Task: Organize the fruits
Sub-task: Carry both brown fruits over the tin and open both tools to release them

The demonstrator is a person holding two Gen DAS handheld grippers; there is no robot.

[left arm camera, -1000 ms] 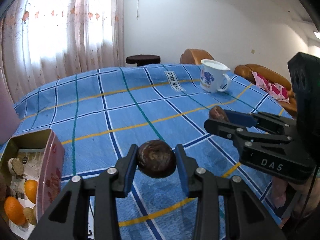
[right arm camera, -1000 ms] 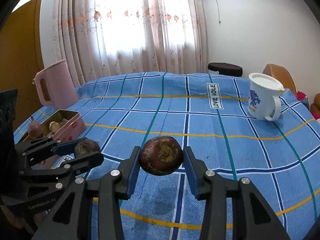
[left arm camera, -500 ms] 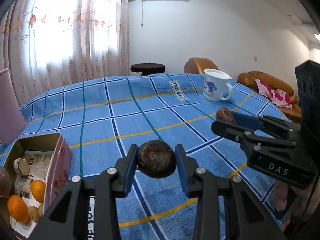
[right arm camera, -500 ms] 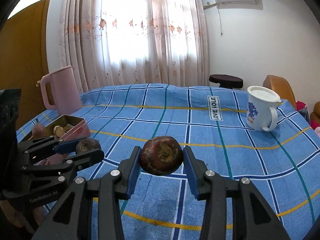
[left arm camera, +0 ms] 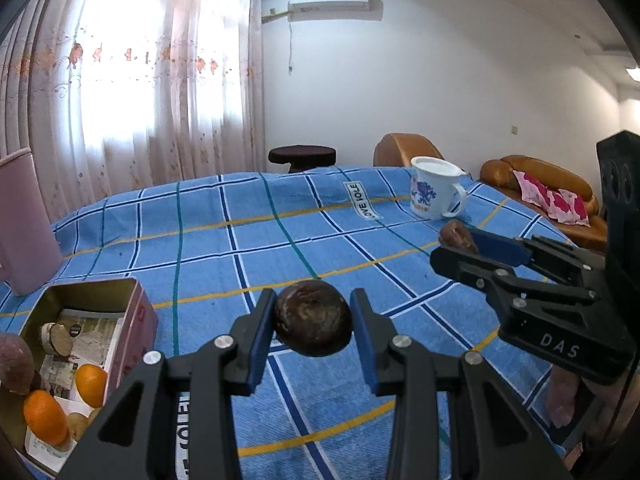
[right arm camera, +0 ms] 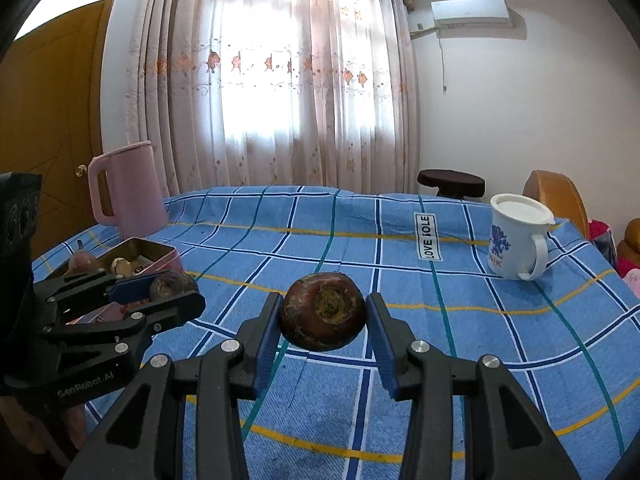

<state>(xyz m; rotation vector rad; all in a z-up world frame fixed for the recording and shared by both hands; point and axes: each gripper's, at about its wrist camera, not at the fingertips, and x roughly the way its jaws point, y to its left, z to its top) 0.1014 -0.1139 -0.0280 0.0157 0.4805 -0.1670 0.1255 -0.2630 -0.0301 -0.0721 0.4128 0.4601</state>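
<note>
Two dark fruits (left arm camera: 313, 322) (right arm camera: 323, 311), we note, sit clamped in left (left arm camera: 313, 330) and right grippers (right arm camera: 322, 326), lifted for the tin (left arm camera: 132, 308).

At the lower centre of the frame, the left gripper (left arm camera: 313, 322) clamps a dark brown round fruit (left arm camera: 313, 322) above the blue checked cloth (left arm camera: 200, 248). At right, the right gripper (left arm camera: 460, 242) pinches another brown fruit (left arm camera: 456, 234). A tin (left arm camera: 138, 316) with oranges (left arm camera: 44, 416) sits lower left.

Left wrist: looks forward along its fingers (left arm camera: 256, 340), close above the blue checked cloth (left arm camera: 280, 248).
Right wrist: same, facing the curtain (right arm camera: 280, 80).
Shared: white mug (left arm camera: 434, 194) beyond both fingertips.
</note>
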